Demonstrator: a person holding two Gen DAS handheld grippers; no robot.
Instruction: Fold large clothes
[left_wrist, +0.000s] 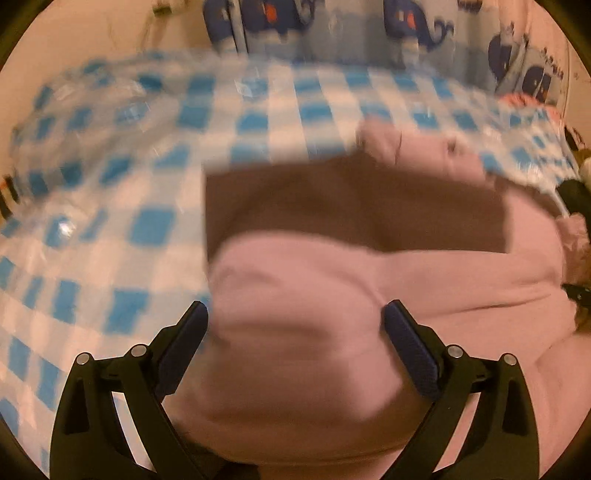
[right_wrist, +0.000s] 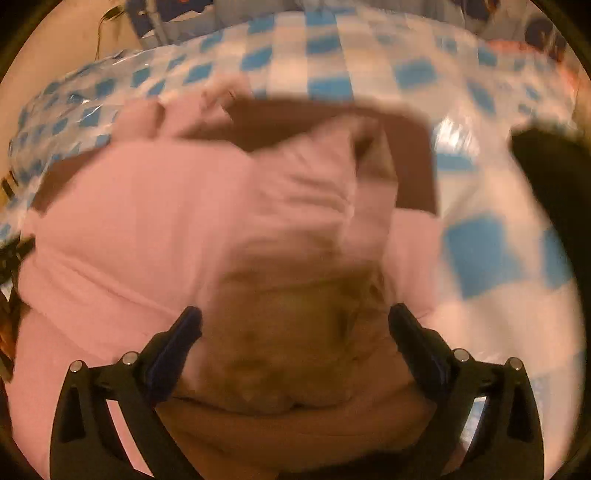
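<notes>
A large pink garment (left_wrist: 314, 295) with a brown panel (left_wrist: 351, 199) lies on the blue-and-white checked cloth (left_wrist: 147, 147). My left gripper (left_wrist: 295, 317) hangs open over its near left part, fingers spread wide with pink fabric beneath them. In the right wrist view the same pink garment (right_wrist: 147, 206) is bunched, with a brown panel (right_wrist: 332, 118) behind and a tan fleecy lining (right_wrist: 295, 332) showing near. My right gripper (right_wrist: 295, 321) is open above that lining. Both views are blurred by motion.
The checked plastic-covered cloth (right_wrist: 498, 258) spreads around the garment. Whale-print fabric (left_wrist: 406, 33) stands along the back. A dark object (right_wrist: 554, 177) sits at the right edge, and small items (left_wrist: 576, 192) lie at the far right.
</notes>
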